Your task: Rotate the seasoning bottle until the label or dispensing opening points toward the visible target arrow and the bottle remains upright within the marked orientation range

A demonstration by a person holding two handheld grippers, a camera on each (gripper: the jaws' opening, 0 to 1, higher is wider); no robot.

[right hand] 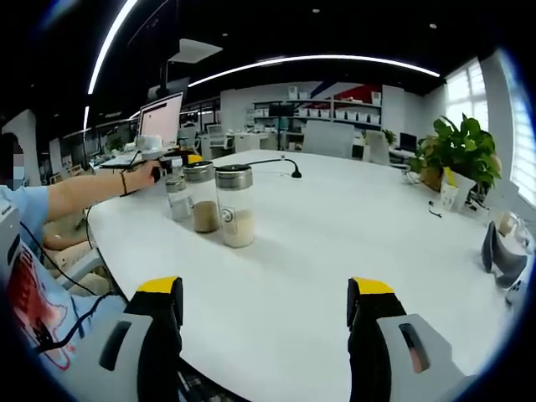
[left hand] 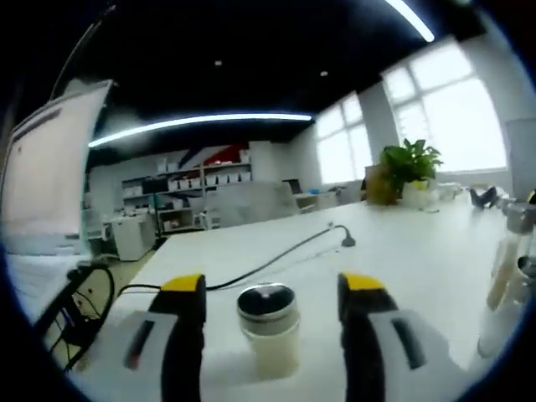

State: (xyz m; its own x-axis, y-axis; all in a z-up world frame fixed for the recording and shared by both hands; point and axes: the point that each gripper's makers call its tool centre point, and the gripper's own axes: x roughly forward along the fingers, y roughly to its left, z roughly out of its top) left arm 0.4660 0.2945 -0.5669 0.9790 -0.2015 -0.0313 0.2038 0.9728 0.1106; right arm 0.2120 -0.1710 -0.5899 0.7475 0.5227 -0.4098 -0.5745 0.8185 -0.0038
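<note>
A small seasoning bottle (left hand: 268, 322) with a round metal lid and pale contents stands upright on the white table (left hand: 419, 251). It sits between the jaws of my left gripper (left hand: 274, 289), which is open with a gap on either side of the bottle. In the right gripper view, three bottles stand in a group: a tall one with pale powder (right hand: 234, 205), one with brown powder (right hand: 201, 199) and a small one (right hand: 177, 199). A person's hand (right hand: 138, 177) reaches in beside them from the left. My right gripper (right hand: 266, 293) is open over the table's near edge, well short of the bottles.
A black cable (left hand: 276, 260) runs across the table to a small stand. A potted plant (right hand: 456, 151) stands at the far right, a grey object (right hand: 502, 251) lies at the right edge, and a laptop (right hand: 161, 119) is behind the bottles. More bottles (left hand: 509, 260) stand right of my left gripper.
</note>
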